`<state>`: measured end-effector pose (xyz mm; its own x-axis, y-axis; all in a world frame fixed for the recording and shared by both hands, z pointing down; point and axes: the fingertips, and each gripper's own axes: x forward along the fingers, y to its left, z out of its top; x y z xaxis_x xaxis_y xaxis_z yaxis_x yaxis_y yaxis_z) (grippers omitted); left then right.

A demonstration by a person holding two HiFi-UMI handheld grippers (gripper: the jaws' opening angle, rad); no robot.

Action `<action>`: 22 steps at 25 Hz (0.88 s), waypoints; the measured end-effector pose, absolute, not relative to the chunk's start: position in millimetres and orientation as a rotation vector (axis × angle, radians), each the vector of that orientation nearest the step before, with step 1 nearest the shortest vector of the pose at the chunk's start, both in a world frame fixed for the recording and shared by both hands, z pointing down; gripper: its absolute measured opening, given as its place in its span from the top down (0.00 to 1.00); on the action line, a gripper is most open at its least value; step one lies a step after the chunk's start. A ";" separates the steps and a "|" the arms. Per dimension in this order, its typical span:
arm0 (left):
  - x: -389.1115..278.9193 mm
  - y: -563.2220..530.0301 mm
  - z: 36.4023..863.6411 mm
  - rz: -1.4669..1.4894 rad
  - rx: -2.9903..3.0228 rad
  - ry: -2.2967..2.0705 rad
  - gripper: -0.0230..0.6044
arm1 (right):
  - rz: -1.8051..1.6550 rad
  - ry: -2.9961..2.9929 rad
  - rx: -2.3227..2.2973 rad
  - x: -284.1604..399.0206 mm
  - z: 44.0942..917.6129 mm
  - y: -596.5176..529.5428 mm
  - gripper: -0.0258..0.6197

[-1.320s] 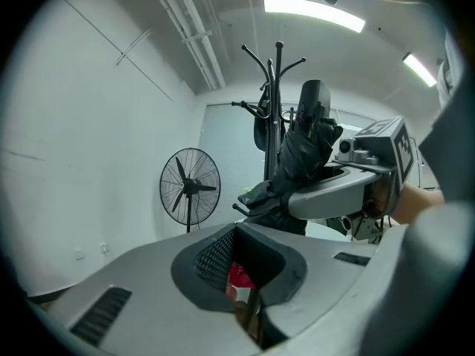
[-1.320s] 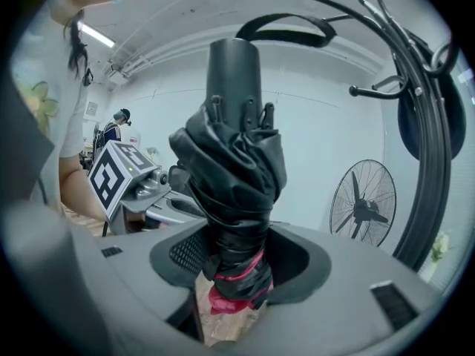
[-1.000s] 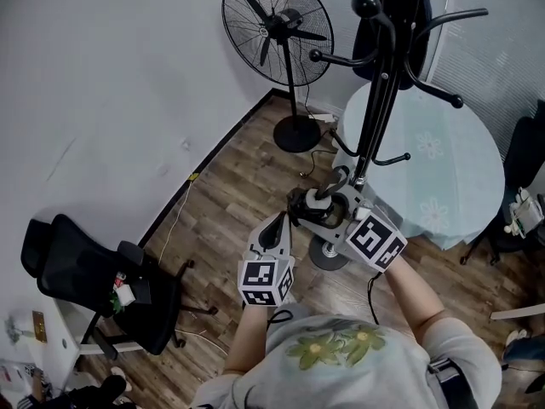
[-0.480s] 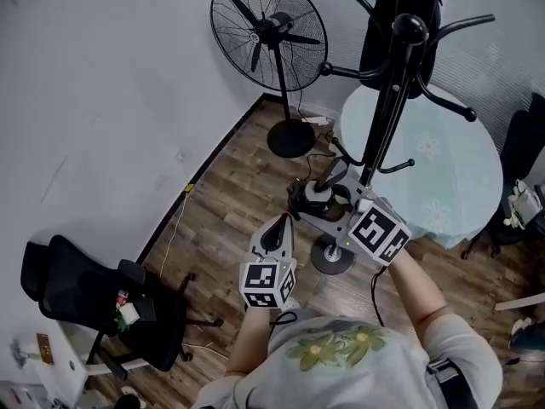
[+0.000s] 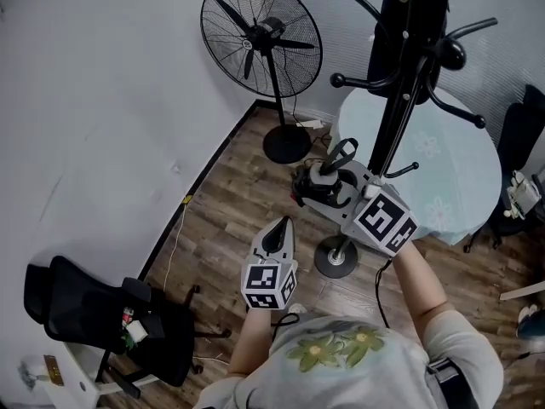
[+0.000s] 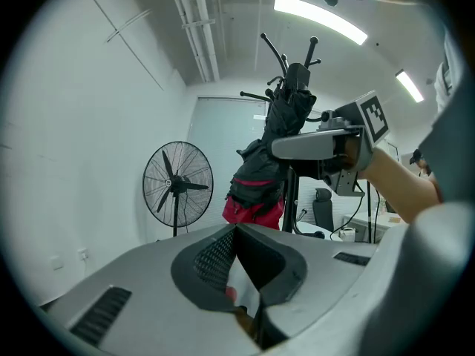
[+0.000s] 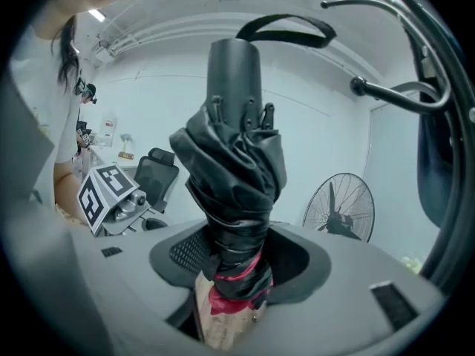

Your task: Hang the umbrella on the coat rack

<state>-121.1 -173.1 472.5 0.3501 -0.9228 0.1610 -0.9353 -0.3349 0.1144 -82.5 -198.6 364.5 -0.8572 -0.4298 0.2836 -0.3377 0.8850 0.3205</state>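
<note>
The folded black umbrella (image 5: 325, 184) with a red band stands upright in my right gripper (image 5: 334, 196), whose jaws are shut on its lower part (image 7: 236, 199). Its black wrist strap (image 7: 286, 27) loops above the handle (image 7: 236, 73). The black coat rack (image 5: 398, 100) rises just right of the umbrella, its curved hooks (image 7: 401, 95) close by at the right. A dark jacket with a red part (image 6: 271, 162) hangs on the rack. My left gripper (image 5: 279, 233) is lower and to the left, shut and holding nothing (image 6: 241, 262).
A standing fan (image 5: 260, 37) is by the white wall behind. A round table with a pale cloth (image 5: 456, 164) is beside the rack, whose base (image 5: 336, 258) rests on the wooden floor. A black office chair (image 5: 111, 309) stands at lower left.
My right gripper has lifted the umbrella and carried it nearer the rack's hooks. The left gripper has shifted a little along with it and stays shut.
</note>
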 end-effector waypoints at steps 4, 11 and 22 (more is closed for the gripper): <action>-126.8 -177.2 473.1 0.099 2.446 -1.659 0.96 | -0.388 -2.690 0.619 -86.0 351.1 -209.6 0.61; -137.2 -179.0 476.8 0.114 2.487 -1.611 0.96 | -0.389 -2.680 0.726 -83.9 332.1 -230.5 0.61; -136.6 -187.1 472.2 0.110 2.528 -1.558 0.96 | -0.337 -2.636 0.839 -72.4 314.3 -261.4 0.61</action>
<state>-136.6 -187.1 472.2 0.4516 -0.8793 0.1512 -0.8918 -0.4400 0.1050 -72.4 -261.4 314.3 -0.7623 -0.5936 0.2579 -0.5096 0.7962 0.3261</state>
